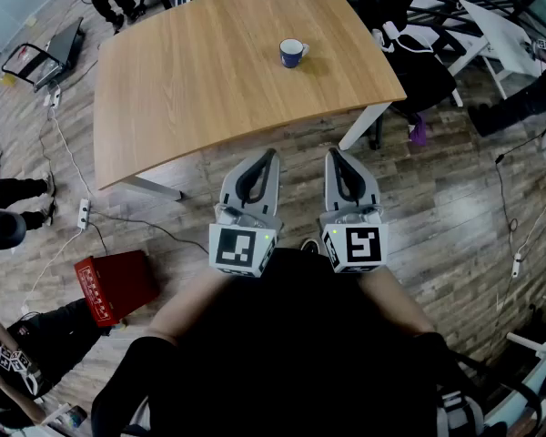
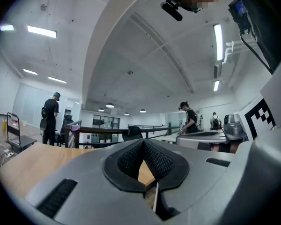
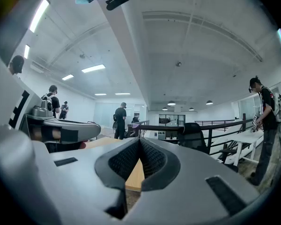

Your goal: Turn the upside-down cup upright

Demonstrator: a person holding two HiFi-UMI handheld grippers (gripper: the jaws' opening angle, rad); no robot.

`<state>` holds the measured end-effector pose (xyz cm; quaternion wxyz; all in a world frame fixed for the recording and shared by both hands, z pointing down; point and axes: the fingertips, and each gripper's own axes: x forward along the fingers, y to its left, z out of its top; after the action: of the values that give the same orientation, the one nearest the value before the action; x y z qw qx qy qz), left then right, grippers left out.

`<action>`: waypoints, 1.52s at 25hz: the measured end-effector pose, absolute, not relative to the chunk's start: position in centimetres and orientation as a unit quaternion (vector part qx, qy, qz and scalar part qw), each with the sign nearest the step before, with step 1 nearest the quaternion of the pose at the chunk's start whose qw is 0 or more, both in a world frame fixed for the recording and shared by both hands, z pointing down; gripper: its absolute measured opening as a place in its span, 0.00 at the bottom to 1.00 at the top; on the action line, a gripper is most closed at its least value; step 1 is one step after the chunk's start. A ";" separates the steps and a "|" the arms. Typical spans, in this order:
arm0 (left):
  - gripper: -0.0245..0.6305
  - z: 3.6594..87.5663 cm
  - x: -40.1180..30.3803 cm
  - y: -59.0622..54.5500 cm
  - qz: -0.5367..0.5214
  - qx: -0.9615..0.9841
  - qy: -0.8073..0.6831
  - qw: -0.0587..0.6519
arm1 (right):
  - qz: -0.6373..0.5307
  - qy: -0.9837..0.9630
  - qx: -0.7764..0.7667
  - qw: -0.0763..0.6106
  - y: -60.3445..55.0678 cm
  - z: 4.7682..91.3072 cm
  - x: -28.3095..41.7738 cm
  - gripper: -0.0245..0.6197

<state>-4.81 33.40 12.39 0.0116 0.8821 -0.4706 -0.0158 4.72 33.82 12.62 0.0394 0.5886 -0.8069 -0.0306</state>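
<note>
Left claw: shut, pads meeting at the tips, nothing between them. Only a sliver of tabletop shows through the gap behind the pads in the left gripper view.

Right claw: also shut and empty, with the same sliver of wood visible past its pads.

Both claws are held level, side by side and just apart, close to the person's body. They sit over the wooden floor, short of the tabletop's near edge, and touch nothing. Both point toward the tabletop.

Cup: stands alone on the tabletop, toward the far right part, well apart from both claws. Its long axis is vertical and it isn't tipped. The handle sticks out to the right in the head view.

Look: small mug with a dark blue outside wall. The face turned up is a white oval. It's too small in the head view to tell whether that's the mouth or the base, so I can't confirm which end is up. Neither gripper view shows it.

Around: a black chair sits at the tabletop's right edge. A red box lies on the floor to the left.
</note>
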 end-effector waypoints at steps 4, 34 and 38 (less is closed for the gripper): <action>0.03 12.4 -6.4 33.1 -0.008 0.887 -0.461 0.000 | -0.032 -0.801 0.596 0.041 33.5 12.5 3.2 0.06; 0.03 21.7 -5.7 2.8 0.068 0.850 -0.521 0.048 | 0.069 -0.824 0.550 0.115 0.4 25.2 8.0 0.06; 0.03 24.1 -5.9 -1.8 0.079 0.835 -0.542 0.054 | 0.087 -0.843 0.513 0.137 -4.9 28.6 7.8 0.13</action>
<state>-5.92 -1.83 24.12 0.0537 0.8347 -0.5423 0.0790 7.79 -4.93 28.61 0.1369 0.5134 -0.8427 0.0866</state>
